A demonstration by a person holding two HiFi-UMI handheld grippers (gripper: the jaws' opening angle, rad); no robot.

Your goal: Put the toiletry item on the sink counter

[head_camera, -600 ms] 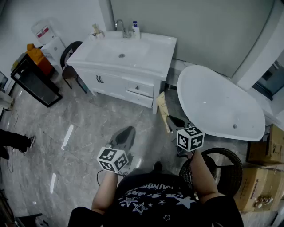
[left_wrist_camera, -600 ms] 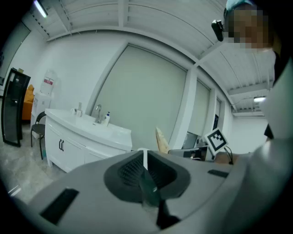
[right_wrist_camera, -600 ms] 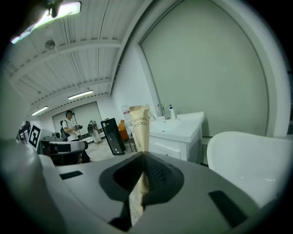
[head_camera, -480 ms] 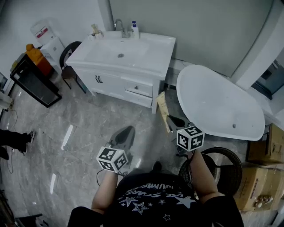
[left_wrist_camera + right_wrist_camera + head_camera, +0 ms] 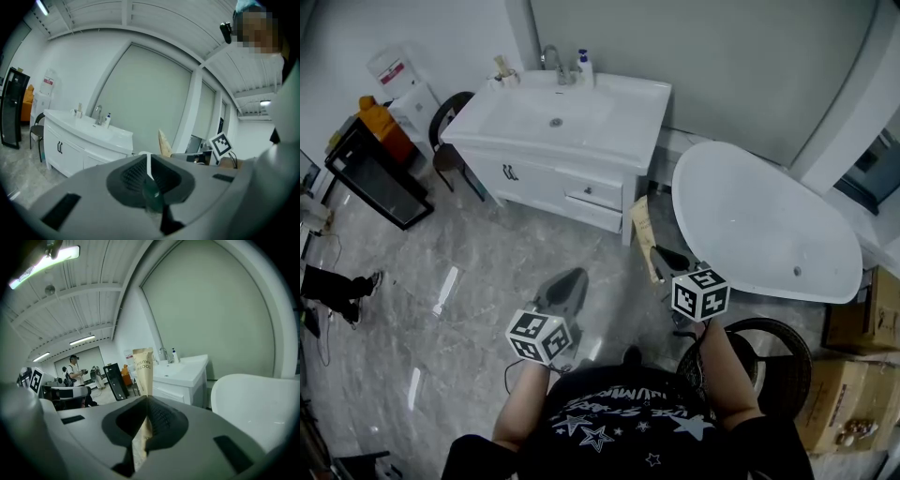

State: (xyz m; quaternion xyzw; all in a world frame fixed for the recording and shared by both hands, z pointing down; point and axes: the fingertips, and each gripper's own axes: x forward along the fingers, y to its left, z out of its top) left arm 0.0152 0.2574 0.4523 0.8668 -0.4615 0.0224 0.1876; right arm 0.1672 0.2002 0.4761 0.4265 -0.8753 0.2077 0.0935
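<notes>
The right hand-held gripper (image 5: 145, 401) is squeezed shut on the low end of a tall brown toothbrush box (image 5: 143, 365) that sticks up toward 12 o'clock. The left hand-held gripper (image 5: 149, 165), off at 9 o'clock from it, is closed on a thin white and green bit (image 5: 152, 190) that I cannot name. The box looks light and made of thin card, so I think a hard pinch could squash it and it could tip if stood on end; holding its flat sides near the bottom, as now, seems best. The white sink tabletop (image 5: 642, 103) is far off at 11 o'clock, with a tap (image 5: 553, 58) and a small bottle (image 5: 585, 66) at its back, so the box is not there yet.
</notes>
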